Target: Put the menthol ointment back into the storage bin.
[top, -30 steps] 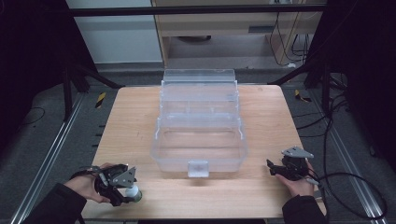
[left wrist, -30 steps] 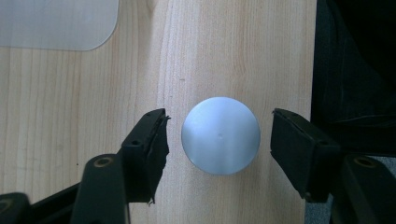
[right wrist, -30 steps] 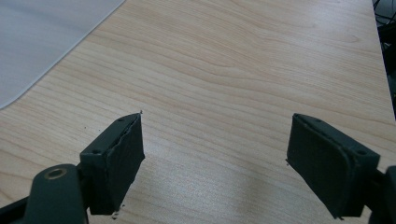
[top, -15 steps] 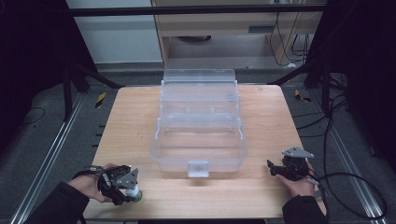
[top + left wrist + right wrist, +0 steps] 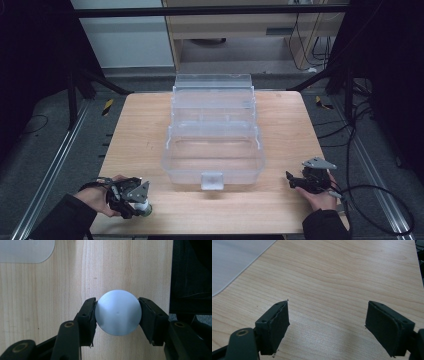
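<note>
Jaws of the left gripper (image 5: 117, 315) are pressed against both sides of a small round object with a smooth pale grey top (image 5: 118, 312), one black pad touching each flank. From the high view this same thing (image 5: 144, 207) stands on the wooden table (image 5: 135, 130) at its near left corner, close to the front edge, with a hint of green low on its side (too small there to tell what it is). The person's left hand (image 5: 102, 197) wraps the gripper from behind, its dark sleeve coming in from the bottom edge.

Over on the right, the jaws of the right gripper (image 5: 327, 327) stand wide apart with bare wood between them, and nothing is held. In the high view that gripper (image 5: 305, 181) sits low over the table near the right front corner, grey plate on top, cable trailing off to the side, the right hand (image 5: 320, 196) behind it.

Between the two, in the middle of the table, sits a clear plastic box (image 5: 214, 145) with its tiers opened back in steps and a small latch at the front. Its frosted corner shows at the top left of each gripper view. Both grippers are well apart from it.
</note>
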Demonstrator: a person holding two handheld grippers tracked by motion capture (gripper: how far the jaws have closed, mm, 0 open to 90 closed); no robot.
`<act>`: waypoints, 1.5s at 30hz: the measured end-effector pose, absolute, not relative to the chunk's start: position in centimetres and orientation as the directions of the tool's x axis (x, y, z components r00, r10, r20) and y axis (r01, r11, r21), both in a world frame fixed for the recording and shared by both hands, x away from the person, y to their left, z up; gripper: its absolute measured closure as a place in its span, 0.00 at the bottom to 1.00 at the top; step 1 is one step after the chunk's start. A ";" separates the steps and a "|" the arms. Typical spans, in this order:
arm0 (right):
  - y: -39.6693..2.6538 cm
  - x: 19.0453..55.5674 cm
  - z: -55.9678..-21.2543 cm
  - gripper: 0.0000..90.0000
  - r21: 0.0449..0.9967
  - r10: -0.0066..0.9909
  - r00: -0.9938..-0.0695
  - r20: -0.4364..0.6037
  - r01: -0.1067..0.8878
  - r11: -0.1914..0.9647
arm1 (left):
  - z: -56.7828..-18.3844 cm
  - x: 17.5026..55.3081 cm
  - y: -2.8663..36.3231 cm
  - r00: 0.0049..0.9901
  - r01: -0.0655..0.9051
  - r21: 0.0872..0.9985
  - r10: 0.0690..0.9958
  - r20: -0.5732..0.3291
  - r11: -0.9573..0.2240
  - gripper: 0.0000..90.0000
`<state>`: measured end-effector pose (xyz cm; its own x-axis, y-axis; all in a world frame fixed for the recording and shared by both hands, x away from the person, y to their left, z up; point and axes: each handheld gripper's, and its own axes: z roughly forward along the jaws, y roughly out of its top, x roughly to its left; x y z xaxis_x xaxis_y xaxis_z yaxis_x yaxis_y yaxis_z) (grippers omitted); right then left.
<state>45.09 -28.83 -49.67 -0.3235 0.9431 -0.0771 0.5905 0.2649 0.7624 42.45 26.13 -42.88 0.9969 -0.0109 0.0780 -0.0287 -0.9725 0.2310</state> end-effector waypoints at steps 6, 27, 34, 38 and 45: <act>-28.8 45.1 -49.7 0.21 0.761 0.943 -0.325 -0.076 0.592 0.265 | -42.6 42.6 26.1 0.996 -0.021 0.220 -0.002 0.085 -0.975 0.56; -28.9 45.0 -49.3 0.22 0.775 0.941 -0.333 -0.066 0.577 0.258 | -39.2 43.8 26.1 0.993 0.045 0.247 0.071 0.099 -0.968 0.56; -28.8 45.0 -49.3 0.22 0.772 0.940 -0.336 -0.055 0.582 0.253 | -38.3 44.4 26.3 0.990 0.060 0.269 0.092 0.110 -0.961 0.56; -28.9 45.0 -49.3 0.22 0.774 0.941 -0.334 -0.060 0.579 0.255 | -37.5 44.7 26.7 0.987 0.074 0.295 0.113 0.117 -0.953 0.56; -28.8 45.0 -49.2 0.22 0.776 0.939 -0.337 -0.061 0.576 0.257 | -36.0 45.1 27.0 0.982 0.086 0.302 0.131 0.133 -0.949 0.56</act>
<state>44.97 -28.80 -49.22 -0.3372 0.9395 -0.0607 0.5756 0.2567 0.7763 45.07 26.97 -35.95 0.9824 0.1312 0.1327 0.0860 -0.9494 0.3021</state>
